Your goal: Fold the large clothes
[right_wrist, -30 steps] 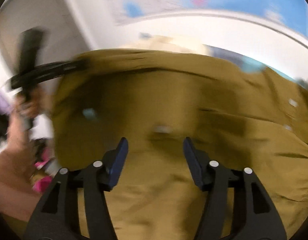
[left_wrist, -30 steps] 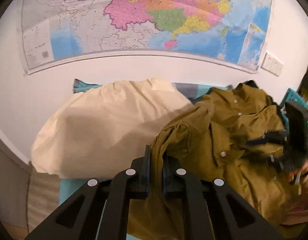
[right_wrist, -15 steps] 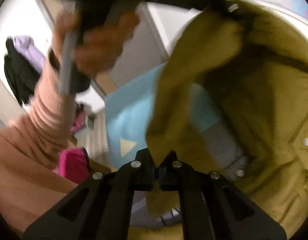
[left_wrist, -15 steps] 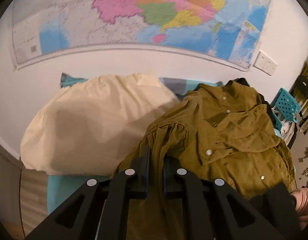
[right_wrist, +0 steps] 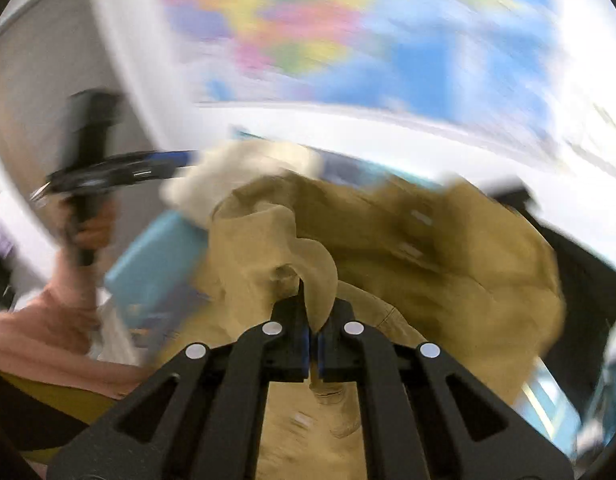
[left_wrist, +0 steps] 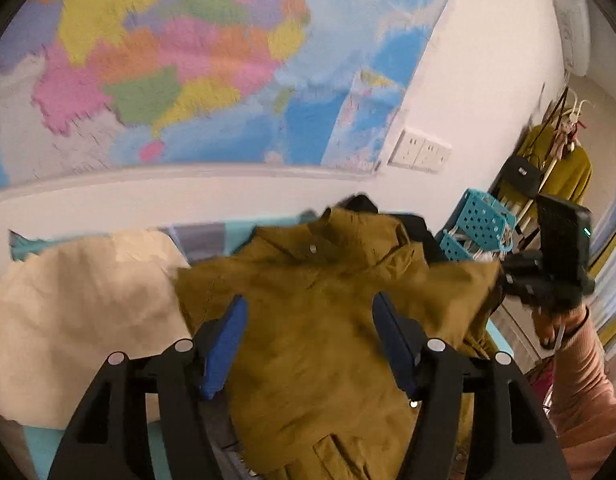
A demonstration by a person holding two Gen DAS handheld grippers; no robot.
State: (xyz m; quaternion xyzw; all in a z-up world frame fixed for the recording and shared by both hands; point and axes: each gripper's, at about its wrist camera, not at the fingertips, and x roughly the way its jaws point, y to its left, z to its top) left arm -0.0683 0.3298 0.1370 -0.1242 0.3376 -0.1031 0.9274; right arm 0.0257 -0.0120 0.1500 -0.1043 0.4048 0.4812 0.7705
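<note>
With my left fingers [left_wrist: 308,344] opening clear above the olive jacket [left_wrist: 324,320] on the bed [left_wrist: 36,448], my right fingers [right_wrist: 313,344], pinched on its bunched cloth, should draw it taut before laying the fold.

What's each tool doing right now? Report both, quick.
Left tool: jaws opening, nothing gripped; the jacket lies beyond them.
Right tool: shut on a fold of the jacket.
</note>
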